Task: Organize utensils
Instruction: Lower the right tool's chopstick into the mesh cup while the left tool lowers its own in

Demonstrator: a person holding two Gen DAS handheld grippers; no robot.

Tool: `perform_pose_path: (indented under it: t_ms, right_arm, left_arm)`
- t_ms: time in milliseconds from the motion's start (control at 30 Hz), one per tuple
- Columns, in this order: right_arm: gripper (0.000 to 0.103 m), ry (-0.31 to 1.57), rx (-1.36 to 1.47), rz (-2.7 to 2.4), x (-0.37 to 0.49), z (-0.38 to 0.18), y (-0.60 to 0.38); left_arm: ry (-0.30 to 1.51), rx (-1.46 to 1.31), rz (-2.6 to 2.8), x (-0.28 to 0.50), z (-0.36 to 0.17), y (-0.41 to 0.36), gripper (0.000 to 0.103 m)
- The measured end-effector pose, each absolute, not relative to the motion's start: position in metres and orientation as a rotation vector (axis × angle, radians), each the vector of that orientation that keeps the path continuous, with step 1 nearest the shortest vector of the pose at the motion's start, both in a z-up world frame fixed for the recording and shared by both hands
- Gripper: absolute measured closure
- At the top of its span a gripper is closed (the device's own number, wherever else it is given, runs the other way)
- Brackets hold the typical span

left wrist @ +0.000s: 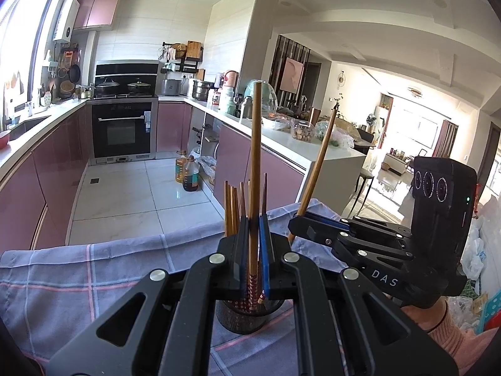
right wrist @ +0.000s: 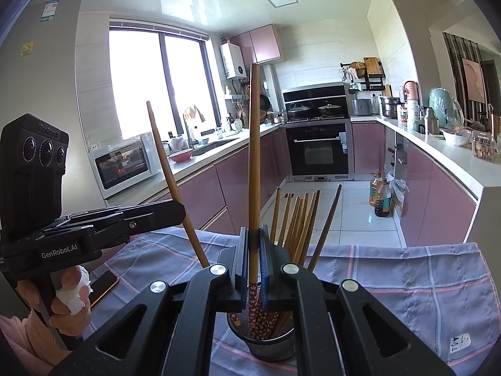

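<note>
My left gripper [left wrist: 253, 244] is shut on a wooden chopstick [left wrist: 255, 163] that stands upright, its patterned end over a dark mesh holder [left wrist: 247, 318]. My right gripper [right wrist: 253, 250] is shut on another upright chopstick [right wrist: 254, 156], its patterned end just inside the same holder [right wrist: 266, 344]. Several more chopsticks [right wrist: 296, 222] stand in the holder. The right gripper shows in the left wrist view [left wrist: 300, 222] with its chopstick [left wrist: 319, 163] tilted. The left gripper shows in the right wrist view [right wrist: 180, 211] with its chopstick [right wrist: 170, 175] tilted.
The holder stands on a blue checked cloth [right wrist: 391, 282] over the table. A phone [right wrist: 101, 283] lies on the cloth at the left. Beyond the table edge lie the kitchen floor, pink cabinets and oil bottles [left wrist: 188, 172].
</note>
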State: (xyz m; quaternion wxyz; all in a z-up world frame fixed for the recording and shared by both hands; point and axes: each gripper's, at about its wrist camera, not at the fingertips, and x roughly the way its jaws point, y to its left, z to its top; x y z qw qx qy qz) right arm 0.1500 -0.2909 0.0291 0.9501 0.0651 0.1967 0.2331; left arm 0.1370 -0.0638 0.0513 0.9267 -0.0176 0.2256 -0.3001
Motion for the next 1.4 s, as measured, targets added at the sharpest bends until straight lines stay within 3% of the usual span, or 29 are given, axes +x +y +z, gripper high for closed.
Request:
perform_pose_path:
  t_ms: [1400]
  right_arm:
    - [0.097, 0.478, 0.142, 0.455, 0.167, 0.006, -0.281]
  left_arm:
    - [0.562, -0.006, -0.603, 0.155, 0.036, -0.069, 0.096]
